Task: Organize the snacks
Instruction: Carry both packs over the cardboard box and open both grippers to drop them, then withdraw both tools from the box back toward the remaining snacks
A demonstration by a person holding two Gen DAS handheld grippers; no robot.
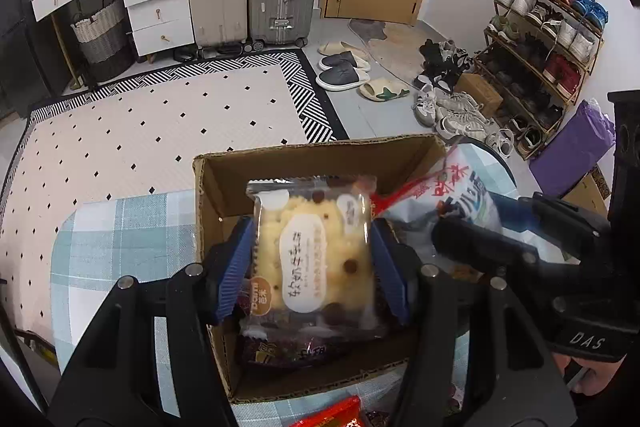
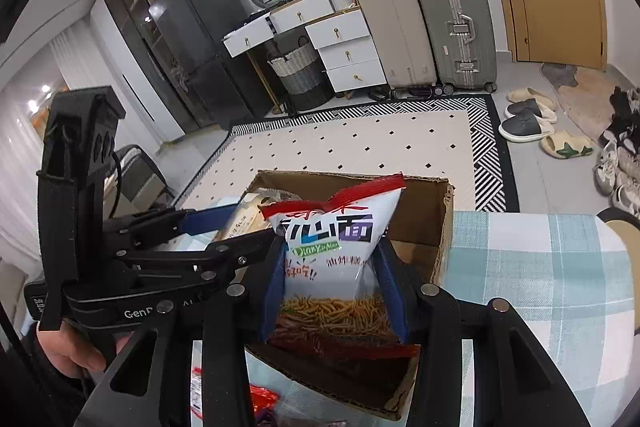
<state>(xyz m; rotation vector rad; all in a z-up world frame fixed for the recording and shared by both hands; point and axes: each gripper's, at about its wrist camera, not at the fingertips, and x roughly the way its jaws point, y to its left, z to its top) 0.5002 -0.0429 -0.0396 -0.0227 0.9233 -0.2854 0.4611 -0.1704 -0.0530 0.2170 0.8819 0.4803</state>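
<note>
Above the open cardboard box [image 1: 320, 155], both grippers hover side by side over a table covered in a blue plaid cloth [image 1: 120, 227]. Left gripper [image 1: 312, 263]: jaws clamped on a clear-wrapped cake packet [image 1: 314, 255], held flat over the box interior, above a dark wrapped snack [image 1: 288, 351] lying on the box floor. Right gripper [image 2: 334, 287]: jaws clamped on the lower half of a white-and-red noodle snack bag [image 2: 334, 251], held upright with its red top seam above the far box wall. Seen from the right wrist, the left gripper [image 2: 208, 223] reaches in level from the left, its packet just beside the bag. Box walls rise on all four sides; plaid cloth lies bare to the right of the box. A red wrapper [image 1: 332, 413] lies on the cloth at the near box edge. Beyond the table lies a dotted rug [image 1: 160, 131].
</note>
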